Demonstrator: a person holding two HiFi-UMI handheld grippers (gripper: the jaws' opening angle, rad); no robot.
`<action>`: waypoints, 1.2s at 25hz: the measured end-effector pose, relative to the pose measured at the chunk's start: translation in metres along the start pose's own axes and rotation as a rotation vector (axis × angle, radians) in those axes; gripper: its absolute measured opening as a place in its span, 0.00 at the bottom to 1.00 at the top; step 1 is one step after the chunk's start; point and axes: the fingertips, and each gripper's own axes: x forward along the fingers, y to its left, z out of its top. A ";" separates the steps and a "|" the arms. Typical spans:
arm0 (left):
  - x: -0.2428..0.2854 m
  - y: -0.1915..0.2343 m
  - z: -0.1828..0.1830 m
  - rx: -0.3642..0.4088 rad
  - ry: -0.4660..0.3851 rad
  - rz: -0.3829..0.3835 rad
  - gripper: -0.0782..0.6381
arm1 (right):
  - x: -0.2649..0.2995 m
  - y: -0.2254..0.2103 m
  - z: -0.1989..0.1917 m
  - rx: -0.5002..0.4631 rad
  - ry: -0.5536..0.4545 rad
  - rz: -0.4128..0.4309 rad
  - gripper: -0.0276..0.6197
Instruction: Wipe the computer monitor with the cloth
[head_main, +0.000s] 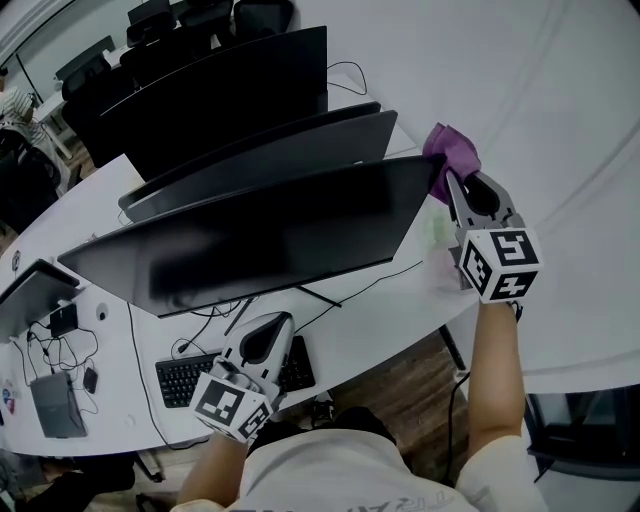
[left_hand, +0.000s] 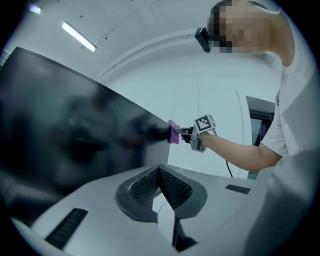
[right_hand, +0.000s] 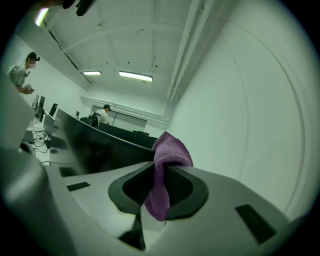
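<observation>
Softly bunched, fuzzy purple cloth (right_hand: 169, 150)

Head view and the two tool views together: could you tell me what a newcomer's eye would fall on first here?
The purple cloth, pinched in the right tool, stands out at the right edge of the nearest monitor. Behind it, more dark monitors line the long white desk, and the left tool is held shut and empty, low by the keyboard.
</observation>
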 end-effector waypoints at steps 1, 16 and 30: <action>0.000 0.000 0.000 -0.001 0.001 0.002 0.12 | 0.000 0.001 -0.003 -0.002 0.004 0.006 0.15; -0.005 0.005 -0.001 -0.002 0.004 0.029 0.12 | 0.005 0.017 -0.049 -0.010 0.066 0.045 0.15; -0.007 0.007 -0.004 -0.007 0.008 0.049 0.12 | 0.015 0.035 -0.126 0.003 0.181 0.082 0.15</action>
